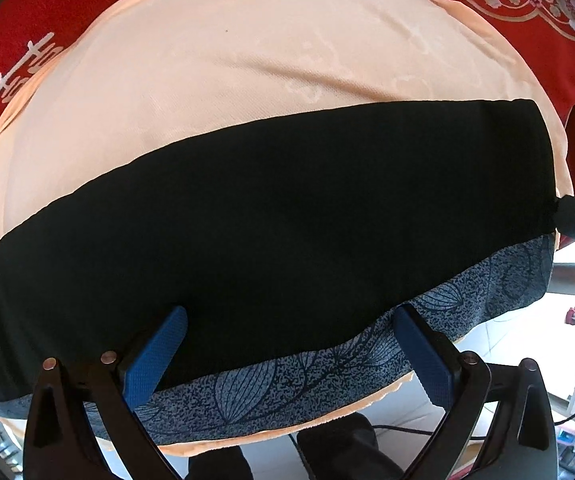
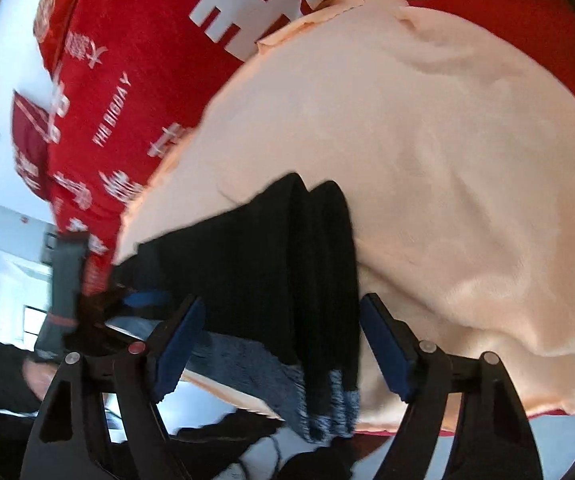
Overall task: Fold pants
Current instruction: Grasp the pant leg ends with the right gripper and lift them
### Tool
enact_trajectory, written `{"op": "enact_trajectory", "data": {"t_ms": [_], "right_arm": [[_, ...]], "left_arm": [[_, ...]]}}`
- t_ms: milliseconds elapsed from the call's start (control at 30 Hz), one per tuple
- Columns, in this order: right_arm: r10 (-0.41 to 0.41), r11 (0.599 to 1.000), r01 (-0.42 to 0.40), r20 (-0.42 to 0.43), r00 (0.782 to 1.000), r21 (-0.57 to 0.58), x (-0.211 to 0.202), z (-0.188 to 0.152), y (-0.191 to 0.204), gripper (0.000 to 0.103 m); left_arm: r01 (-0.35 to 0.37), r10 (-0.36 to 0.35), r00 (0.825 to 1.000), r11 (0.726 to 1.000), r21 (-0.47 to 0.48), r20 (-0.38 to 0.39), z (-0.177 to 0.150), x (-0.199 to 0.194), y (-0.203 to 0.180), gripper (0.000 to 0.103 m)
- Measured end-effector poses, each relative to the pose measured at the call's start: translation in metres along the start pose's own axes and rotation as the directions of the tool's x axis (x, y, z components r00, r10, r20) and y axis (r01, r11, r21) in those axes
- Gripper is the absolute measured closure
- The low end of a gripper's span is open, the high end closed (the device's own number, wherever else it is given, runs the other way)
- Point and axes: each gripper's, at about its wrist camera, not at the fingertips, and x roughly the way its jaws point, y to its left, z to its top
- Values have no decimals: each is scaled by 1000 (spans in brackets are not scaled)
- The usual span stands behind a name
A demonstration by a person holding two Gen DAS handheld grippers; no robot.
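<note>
Your left gripper (image 1: pixel 287 352) and right gripper (image 2: pixel 281 344) both hold jaws apart around the pants (image 1: pixel 271 216), lying on the peach blanket (image 1: pixel 207 60). Close shallowly and layers may slip, skewing the fold.

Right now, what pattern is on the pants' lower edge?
Blue-grey speckle with dark leaf outlines on the pants; clearest in the left wrist view.

The left wrist view looks down, close, across the long side of the black pants (image 1: pixel 271 216) lying on a peach cloth (image 1: pixel 207 52). The right wrist view faces one end of the pants (image 2: pixel 287 264), very near. Both share pants, cloth and red bedding (image 1: pixel 547 12).
</note>
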Motion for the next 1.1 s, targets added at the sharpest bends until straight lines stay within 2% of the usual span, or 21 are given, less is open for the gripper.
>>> {"op": "enact_trajectory", "data": {"t_ms": [100,200,267,333,400,433,500,567,600,667,700,733,767,800,933,1000,1033,1100], "right_arm": [[31,999,-31,-23,999,-9,2,0,0,22],[97,995,-96,-17,995,39,-2,2,-11,28],[50,997,-48,-27,998,53,1,2,-20,40],[87,993,-85,-20,996,76,2,4,-24,40],[171,982,-168,-34,985,83,2,6,-20,40],[181,982,-178,-40,983,67,3,6,-19,40],[119,991,-114,-75,990,67,12,6,-25,41],[197,975,-191,-48,979,113,10,11,-27,41],[210,973,-205,-44,977,104,10,12,-25,41],[124,991,-120,-78,989,56,18,14,-23,46],[147,986,-142,-57,987,81,17,15,-24,46],[177,979,-171,-44,983,113,16,16,-26,46],[186,977,-180,-39,982,117,15,15,-26,48],[150,985,-145,-52,987,93,18,13,-26,50],[139,985,-132,-56,989,115,22,16,-21,48],[158,983,-149,-88,984,104,24,18,-9,71],[163,984,-155,-90,983,94,19,18,-7,76],[145,988,-140,-81,986,64,12,16,6,77]], "left_arm": [[5,-5,1000,1000,-8,4,-3,-2,1,0],[52,-52,999,996,-67,4,-2,-15,16,0],[56,-56,998,990,-131,7,-7,-25,32,0],[43,-40,999,983,-177,21,-15,-35,51,0],[27,-24,1000,977,-213,18,-21,-38,69,0],[19,-17,1000,971,-240,8,-24,-36,81,0],[1,-3,1000,959,-283,-9,-28,-33,99,0],[10,-16,1000,941,-339,-14,-30,-31,115,0],[19,-25,1000,934,-356,-13,-30,-31,120,0],[7,-10,1000,938,-346,-6,-30,-30,120,0],[-22,12,999,943,-331,-33,-29,-25,119,0],[-61,32,995,949,-309,-100,-29,-10,118,0],[-61,37,996,949,-309,-83,-28,-9,119,0],[-64,41,996,949,-309,-80,-28,-8,119,0],[-44,25,997,953,-300,-67,-33,-10,122,0],[-46,27,997,954,-297,-69,-33,-10,123,0],[-49,28,997,953,-298,-75,-33,-9,123,0],[-54,30,996,953,-300,-83,-32,-8,124,0]]}}
